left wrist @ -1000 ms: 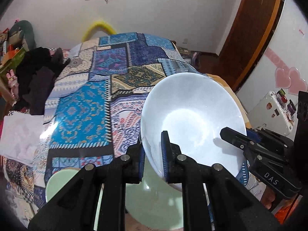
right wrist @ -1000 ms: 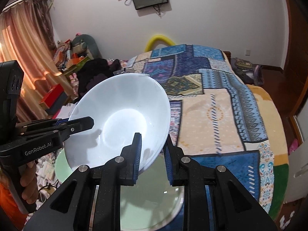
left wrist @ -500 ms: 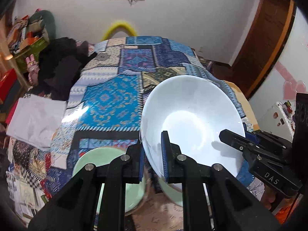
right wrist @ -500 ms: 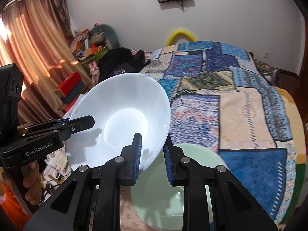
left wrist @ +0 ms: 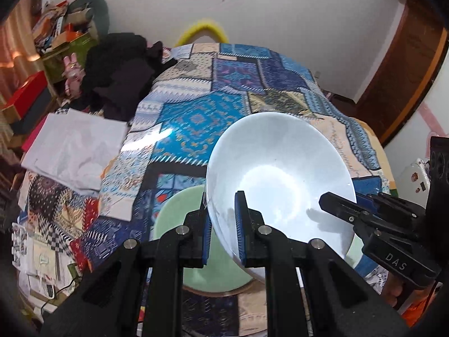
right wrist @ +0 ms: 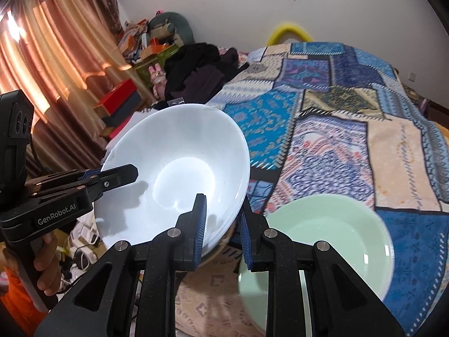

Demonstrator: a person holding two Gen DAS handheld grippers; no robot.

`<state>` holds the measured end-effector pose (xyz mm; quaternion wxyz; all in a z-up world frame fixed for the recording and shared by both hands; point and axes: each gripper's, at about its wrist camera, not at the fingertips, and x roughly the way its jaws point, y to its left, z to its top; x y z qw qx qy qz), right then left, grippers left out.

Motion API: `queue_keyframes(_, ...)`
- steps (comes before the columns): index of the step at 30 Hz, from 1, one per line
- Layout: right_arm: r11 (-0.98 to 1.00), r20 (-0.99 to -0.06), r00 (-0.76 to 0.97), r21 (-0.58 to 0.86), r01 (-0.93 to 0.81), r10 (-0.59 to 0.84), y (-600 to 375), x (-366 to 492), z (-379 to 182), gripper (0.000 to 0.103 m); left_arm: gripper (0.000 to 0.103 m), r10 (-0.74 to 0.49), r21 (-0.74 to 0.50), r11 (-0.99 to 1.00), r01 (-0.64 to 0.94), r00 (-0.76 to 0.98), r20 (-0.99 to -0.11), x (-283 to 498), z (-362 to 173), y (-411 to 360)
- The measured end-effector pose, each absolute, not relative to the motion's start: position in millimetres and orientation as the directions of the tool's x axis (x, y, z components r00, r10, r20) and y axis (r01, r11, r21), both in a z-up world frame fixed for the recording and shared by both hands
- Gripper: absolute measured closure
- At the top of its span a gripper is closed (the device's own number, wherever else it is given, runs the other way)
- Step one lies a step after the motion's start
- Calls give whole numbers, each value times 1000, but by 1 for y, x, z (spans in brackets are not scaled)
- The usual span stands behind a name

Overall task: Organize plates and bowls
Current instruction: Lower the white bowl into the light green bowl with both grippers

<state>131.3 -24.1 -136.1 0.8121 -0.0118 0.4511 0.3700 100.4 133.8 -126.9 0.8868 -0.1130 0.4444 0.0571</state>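
While the patchwork quilt (left wrist: 213,118) covers the bed and serves as the landmark here, the white bowl (left wrist: 277,174) is held tilted in the air above its near end, with one gripper clamped on each side of its rim. A pale green bowl (right wrist: 331,236) rests on the quilt's near end, directly beneath and partly hidden by the white bowl in the left wrist view, and to the right of it in the right wrist view. A white cloth (left wrist: 73,146) lies off the quilt's left edge, with dark clothing (left wrist: 120,70) heaped beyond it. The left gripper (left wrist: 223,224) is closed on the white bowl's rim, one pad inside and one outside; the right gripper (right wrist: 221,224) is likewise closed on the opposite rim. The task is judged to be under way: the white bowl is lifted but not yet set down, and nesting it into the green bowl seems the likely remaining step. No plates are seen.
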Motion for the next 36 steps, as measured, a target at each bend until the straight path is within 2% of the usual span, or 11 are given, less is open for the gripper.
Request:
queue_keyframes(19, 708, -802, 199, 346, -616, 564, 8, 125, -179, 83, 88, 6, -144, 952, -271, 486, -874, 90, -187, 173)
queue_keyframes(36, 713, -820, 190, 325, -622, 539, 9, 126, -186, 80, 88, -12, -141, 953, -268, 432, -902, 91, -212, 176)
